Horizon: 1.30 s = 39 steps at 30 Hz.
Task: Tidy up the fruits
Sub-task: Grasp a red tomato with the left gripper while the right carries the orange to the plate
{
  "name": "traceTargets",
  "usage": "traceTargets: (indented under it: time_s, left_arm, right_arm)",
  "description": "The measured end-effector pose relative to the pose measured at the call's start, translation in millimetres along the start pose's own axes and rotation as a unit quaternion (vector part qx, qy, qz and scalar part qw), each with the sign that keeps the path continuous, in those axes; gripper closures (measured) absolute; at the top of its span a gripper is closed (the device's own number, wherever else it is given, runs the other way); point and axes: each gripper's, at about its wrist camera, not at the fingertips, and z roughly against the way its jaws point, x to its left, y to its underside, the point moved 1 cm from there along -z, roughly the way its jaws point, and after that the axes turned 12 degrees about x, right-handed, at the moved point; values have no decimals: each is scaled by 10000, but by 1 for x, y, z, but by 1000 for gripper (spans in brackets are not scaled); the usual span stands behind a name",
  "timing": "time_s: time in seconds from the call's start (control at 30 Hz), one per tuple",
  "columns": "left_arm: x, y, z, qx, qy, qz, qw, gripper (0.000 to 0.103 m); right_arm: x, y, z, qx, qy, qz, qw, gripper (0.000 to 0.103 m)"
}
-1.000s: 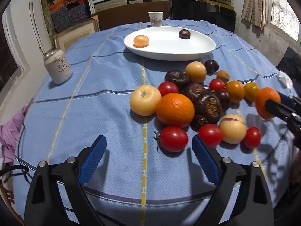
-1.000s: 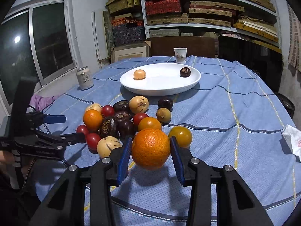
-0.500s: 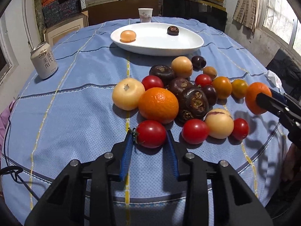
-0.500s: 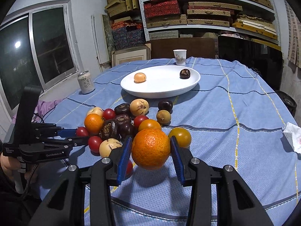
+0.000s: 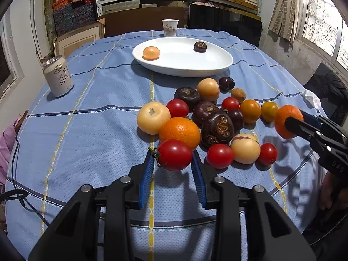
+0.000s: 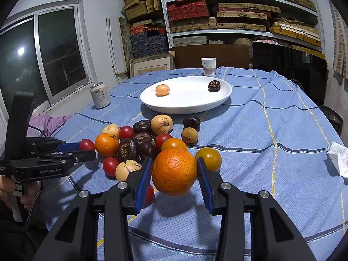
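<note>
- Left wrist view: the left tongs (image 5: 174,163) are squeezed tight on a red tomato (image 5: 175,154), one blue pad on each side of it. The tomato sits at the 6 o'clock edge of the fruit pile (image 5: 217,119), right against a big orange (image 5: 180,130).
- To do this step well, I think the tomato should go straight up first – so it does not bump the big orange and make it roll. Tomatoes are soft, so the squeeze should stay gentle.
- The white plate (image 5: 213,65) waits at 12 o'clock from the pile, with a small orange fruit (image 5: 151,53) and a dark fruit (image 5: 200,46) on it, well apart. A can (image 5: 58,76) stands at 10 o'clock.
- Right wrist view: the right tongs (image 6: 174,174) are closed on another orange (image 6: 174,171) and hold it just above the blue cloth of the surface (image 6: 282,152). The plate (image 6: 152,102) is at 12 o'clock, with a paper cup (image 6: 208,66) just behind it.
- I think the orange should be carried level over the pile and set down in a bare spot on the plate, so nothing rolls.
- What changed: a second ago the left tongs were wide open with the tomato sitting free ahead of them – now they have shut on it. The right tongs held the orange the same way then, and the pile looks the same.
</note>
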Motion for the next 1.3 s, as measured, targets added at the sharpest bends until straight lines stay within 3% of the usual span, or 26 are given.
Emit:
traceTargets:
  time_s: [0.27, 0.4, 0.53, 0.67, 0.83, 1.23, 1.27, 1.3]
  left_arm:
    - [7, -16, 18, -245, -35, 20, 9997, 69]
    - [10, -52, 31, -468, 18, -5, 9989, 69]
    - [14, -106, 28, -581, 131, -15, 9982, 69]
    - [19, -166, 5, -494, 208, 70, 9985, 69]
    - [27, -217, -32, -349, 255, 210, 9988, 69]
    - [11, -257, -127, 265, 244, 87, 9993, 68]
    - [10, -259, -131, 276, 214, 77, 9994, 66]
    - [10, -259, -131, 267, 207, 83, 9994, 55]
  right_arm:
    - [-2, -19, 4, 252, -38, -118, 9996, 61]
    - [-3, -67, 21, 2, 152, 91, 9998, 61]
    - [-15, -125, 12, -61, 306, 174, 9994, 61]
    - [-35, -178, -27, 166, 493, 150, 9985, 61]
    - [-49, -205, -70, 331, 577, 139, 9977, 61]
    - [-72, -214, -155, 825, 603, -21, 9948, 60]
    - [-72, -216, -156, 820, 586, -9, 9949, 60]
    - [-72, -217, -155, 770, 647, 30, 9949, 53]
